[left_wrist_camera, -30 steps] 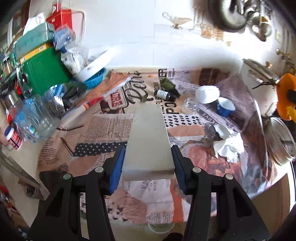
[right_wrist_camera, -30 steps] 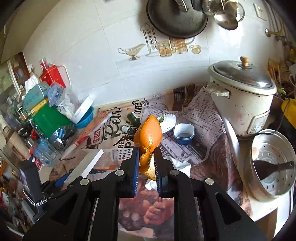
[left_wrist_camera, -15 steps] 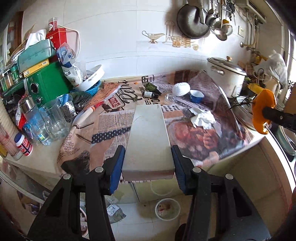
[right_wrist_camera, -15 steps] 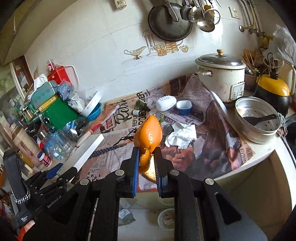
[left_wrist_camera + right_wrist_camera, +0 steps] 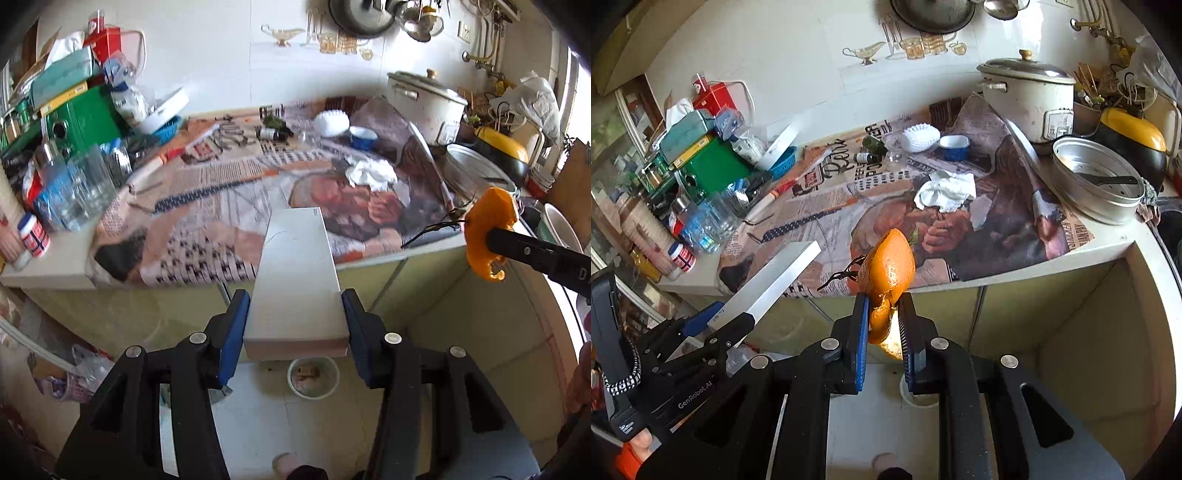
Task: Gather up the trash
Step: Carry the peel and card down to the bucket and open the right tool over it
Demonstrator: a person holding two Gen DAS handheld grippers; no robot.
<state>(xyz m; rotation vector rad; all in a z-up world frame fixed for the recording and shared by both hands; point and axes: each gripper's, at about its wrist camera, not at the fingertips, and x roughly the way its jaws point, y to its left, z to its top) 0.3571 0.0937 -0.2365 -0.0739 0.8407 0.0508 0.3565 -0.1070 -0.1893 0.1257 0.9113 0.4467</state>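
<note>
Left hand-held gripper [image 5: 295, 325] clamps a flat white box [image 5: 297, 280] by its long sides, jaws half-spread to the box's width. Right hand-held gripper [image 5: 882, 325] stands narrow, pinching an orange peel [image 5: 886, 273] with a dark stalk trailing from it. Both loads hang off the front edge of the tabletop [image 5: 48, 266], over the floor, where a small round bowl [image 5: 313, 376] holding scraps sits just below the box; it is probably the drop target. A crumpled white tissue [image 5: 945, 192] remains near the middle of the tabletop, on the newspaper [image 5: 1015, 221], well apart from both grippers.

Risks, as judged:
- The peel is caught only by its lower curl and could tear or slip before it is over the bowl.
- The box looks wider than the bowl's mouth, so a release may tip or miss it.
</note>
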